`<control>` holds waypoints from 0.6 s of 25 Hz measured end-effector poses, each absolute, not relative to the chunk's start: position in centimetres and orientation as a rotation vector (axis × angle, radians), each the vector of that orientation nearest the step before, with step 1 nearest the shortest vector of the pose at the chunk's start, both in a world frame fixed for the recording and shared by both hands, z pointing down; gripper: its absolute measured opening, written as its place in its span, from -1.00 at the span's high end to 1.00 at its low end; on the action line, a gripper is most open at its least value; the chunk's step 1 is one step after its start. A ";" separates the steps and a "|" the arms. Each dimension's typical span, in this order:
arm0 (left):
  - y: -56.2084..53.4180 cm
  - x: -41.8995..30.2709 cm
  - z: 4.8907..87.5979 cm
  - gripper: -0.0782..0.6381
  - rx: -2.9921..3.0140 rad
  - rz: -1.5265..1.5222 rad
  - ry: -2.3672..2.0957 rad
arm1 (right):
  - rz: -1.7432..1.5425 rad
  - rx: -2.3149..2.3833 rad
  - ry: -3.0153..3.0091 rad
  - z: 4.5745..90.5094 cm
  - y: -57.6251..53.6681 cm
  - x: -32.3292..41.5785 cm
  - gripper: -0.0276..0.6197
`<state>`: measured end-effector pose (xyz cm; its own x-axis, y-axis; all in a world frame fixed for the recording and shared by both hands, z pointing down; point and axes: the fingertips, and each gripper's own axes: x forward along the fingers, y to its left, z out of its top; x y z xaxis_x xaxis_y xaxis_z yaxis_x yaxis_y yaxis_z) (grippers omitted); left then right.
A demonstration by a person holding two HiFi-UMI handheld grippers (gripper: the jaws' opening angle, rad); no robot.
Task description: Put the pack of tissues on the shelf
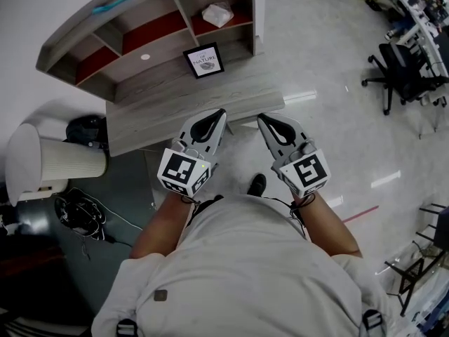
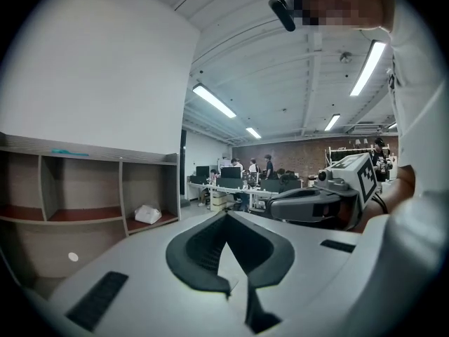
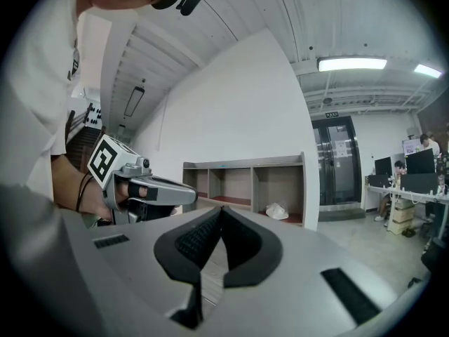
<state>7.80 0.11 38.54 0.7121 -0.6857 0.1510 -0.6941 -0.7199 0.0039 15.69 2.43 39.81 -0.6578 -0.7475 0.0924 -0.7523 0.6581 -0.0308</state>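
Hovering side by side, left hand-held gripper (image 1: 220, 115) and right hand-held gripper (image 1: 262, 120) closed, empty.

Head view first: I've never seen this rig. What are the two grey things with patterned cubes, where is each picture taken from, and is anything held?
No robot: a person holds a two-jaw gripper in each hand, and the cubes are part of them. The head view comes from a camera on the person's head, looking down at the left gripper and right gripper. The other two pictures come from cameras riding on each gripper, looking along its jaws. Both pairs of jaws are together, holding nothing. Ahead, a shelf sits on a grey desk. The pack of tissues lies in the shelf's right-hand compartment; a framed picture stands on the desk.
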 end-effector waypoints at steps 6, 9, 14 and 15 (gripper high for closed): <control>3.2 2.3 38.0 0.74 2.844 0.158 -1.130 | 0.097 1.309 -2.763 39.4 5.6 11.4 0.85; 5.3 -0.7 37.9 0.74 2.841 0.132 -1.111 | 0.090 1.323 -2.755 39.6 7.5 9.1 0.85; 8.8 -5.6 37.4 0.74 2.878 0.115 -1.092 | 0.087 1.372 -2.740 39.4 11.0 5.1 0.85; 9.5 -6.6 37.3 0.74 2.883 0.109 -1.091 | 0.057 1.370 -2.744 39.5 11.7 4.2 0.85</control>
<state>-6.57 9.51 37.27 0.7476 -0.6585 0.0863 -0.6626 -0.7484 0.0288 4.24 11.74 39.45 -0.5989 -0.7965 0.0826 -0.7993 0.6009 -0.0005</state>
